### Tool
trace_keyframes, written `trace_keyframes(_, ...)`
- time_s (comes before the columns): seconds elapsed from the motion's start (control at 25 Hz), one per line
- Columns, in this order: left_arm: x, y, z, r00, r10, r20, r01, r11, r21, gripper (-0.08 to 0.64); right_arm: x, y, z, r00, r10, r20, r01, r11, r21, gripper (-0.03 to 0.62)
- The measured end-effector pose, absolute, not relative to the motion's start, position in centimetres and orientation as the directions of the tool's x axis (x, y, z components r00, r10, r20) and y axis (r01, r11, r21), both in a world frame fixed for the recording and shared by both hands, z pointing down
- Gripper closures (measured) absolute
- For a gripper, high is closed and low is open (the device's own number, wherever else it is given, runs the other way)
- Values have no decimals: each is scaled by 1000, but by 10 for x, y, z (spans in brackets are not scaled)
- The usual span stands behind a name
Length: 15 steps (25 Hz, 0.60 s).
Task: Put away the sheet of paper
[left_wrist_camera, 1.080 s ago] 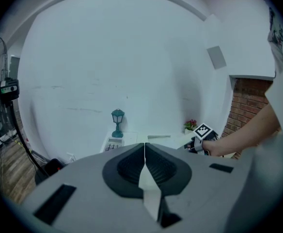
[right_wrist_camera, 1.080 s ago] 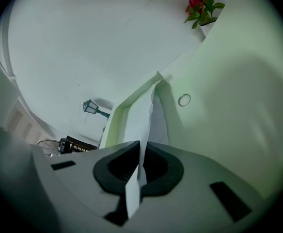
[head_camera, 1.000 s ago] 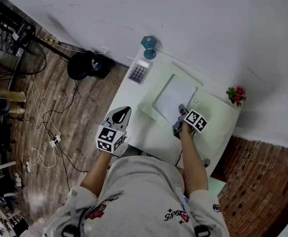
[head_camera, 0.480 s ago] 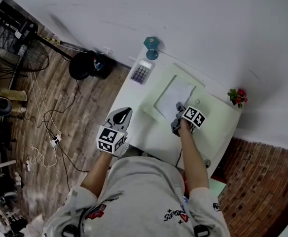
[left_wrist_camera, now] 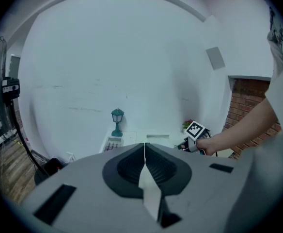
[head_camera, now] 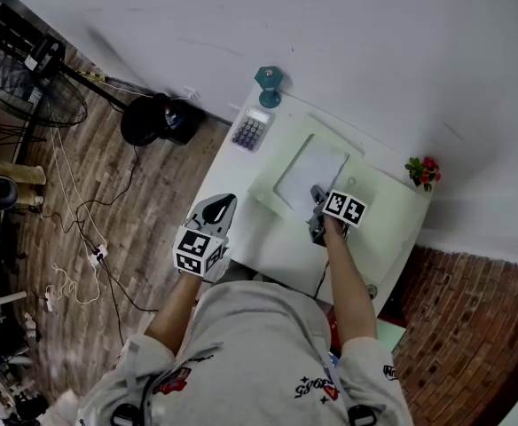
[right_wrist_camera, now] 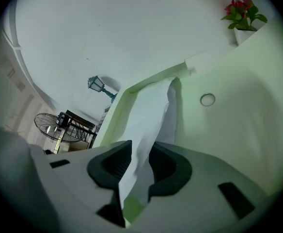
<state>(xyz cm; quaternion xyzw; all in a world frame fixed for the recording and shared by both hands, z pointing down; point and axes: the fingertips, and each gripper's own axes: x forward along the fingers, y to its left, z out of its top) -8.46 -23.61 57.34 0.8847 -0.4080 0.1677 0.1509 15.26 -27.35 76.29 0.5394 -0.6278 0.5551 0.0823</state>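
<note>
The white sheet of paper (head_camera: 310, 174) lies on a pale green mat (head_camera: 383, 229) on the white desk. My right gripper (head_camera: 315, 204) sits at the sheet's near edge. In the right gripper view the paper (right_wrist_camera: 149, 115) rises off the mat (right_wrist_camera: 238, 110) and runs between the jaws of the right gripper (right_wrist_camera: 140, 152). Those jaws have just been opening, and a gap shows beside the sheet. My left gripper (head_camera: 221, 204) hangs beyond the desk's left edge, over the floor. The left gripper (left_wrist_camera: 144, 147) is shut with nothing in it.
A teal lamp (head_camera: 268, 82) and a calculator (head_camera: 250, 130) stand at the desk's far left corner. A potted plant with red flowers (head_camera: 423, 170) is at the right, against the wall. A small ring (right_wrist_camera: 208, 99) lies on the mat. A fan (head_camera: 28, 87) and cables are on the floor.
My right gripper has rolled a little and shifted slightly left along the paper's near edge. The left gripper has not moved.
</note>
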Motion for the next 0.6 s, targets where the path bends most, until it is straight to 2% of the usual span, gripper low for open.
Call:
trace_keyframes(0.28, -71, -236, 572, 641, -650, 408, -746, -652, 134, 537, 171, -252, 762, -384, -580, 718, -783, -208, -587, 457)
trace_keyframes(0.6, -45, -238, 568, 688, -613, 389, -700, -701, 132, 537, 193, -227, 752, -383, -616, 689, -766, -205, -609, 475)
